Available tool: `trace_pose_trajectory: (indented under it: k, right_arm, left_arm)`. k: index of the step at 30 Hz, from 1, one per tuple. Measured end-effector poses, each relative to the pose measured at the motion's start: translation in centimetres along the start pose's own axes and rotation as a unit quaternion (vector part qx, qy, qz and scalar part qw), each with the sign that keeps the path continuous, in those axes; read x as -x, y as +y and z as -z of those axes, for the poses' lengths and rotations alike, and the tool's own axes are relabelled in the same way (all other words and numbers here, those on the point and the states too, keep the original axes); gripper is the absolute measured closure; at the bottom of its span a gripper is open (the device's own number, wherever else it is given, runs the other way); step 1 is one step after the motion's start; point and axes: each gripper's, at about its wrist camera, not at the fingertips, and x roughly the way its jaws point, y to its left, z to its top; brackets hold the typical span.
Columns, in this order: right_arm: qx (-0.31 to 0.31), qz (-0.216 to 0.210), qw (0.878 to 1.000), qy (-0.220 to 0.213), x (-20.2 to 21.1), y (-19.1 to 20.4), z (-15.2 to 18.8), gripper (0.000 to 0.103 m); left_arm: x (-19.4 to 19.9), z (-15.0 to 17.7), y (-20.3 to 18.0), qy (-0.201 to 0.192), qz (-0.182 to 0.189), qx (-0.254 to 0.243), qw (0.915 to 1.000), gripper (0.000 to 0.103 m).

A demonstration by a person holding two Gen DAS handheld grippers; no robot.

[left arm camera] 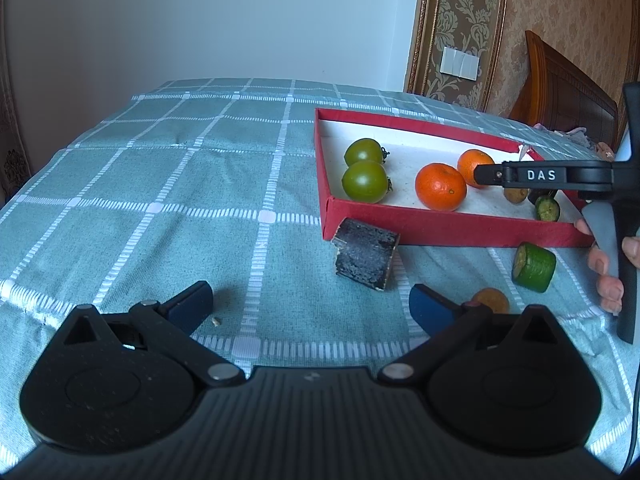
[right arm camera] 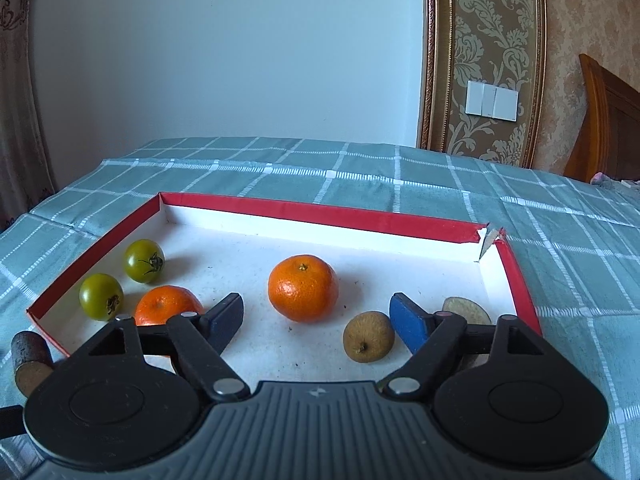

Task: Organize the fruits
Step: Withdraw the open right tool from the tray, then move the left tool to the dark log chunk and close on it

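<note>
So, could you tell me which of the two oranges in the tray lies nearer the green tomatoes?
The orange partly hidden behind the right gripper's left jaw; it lies beside the tomatoes, while the other orange sits alone mid-tray.

"DAS" in white capitals on a dark label on the right gripper (left arm camera: 486, 175), seen from the left wrist. No other readable text in either view.

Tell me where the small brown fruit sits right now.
The small brown fruit lies inside the red box, near its right end in the right wrist view, between the big orange and the right claw.
</note>
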Motion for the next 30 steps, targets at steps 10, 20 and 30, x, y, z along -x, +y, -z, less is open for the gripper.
trace_pose_trajectory:
  k: [10,20,30]
  right_arm:
    - [-0.017,-0.003,1.000,-0.018,3.4,-1.5,1.5,0.018]
    - [-0.024,0.014,0.997,-0.066,9.0,-3.8,4.7,0.015]
    - [-0.027,0.017,0.997,-0.068,10.2,-4.6,6.1,0.015]
  left_arm:
    - [0.0,0.0,0.0,0.001,-0.002,-0.002,1.0000,0.000]
    - [1.0,0.3,1.1,-0.025,0.030,0.032,0.9987,0.000]
    - [1.9,-0.3,-1.0,-0.047,-0.008,-0.024,0.9986,0.000]
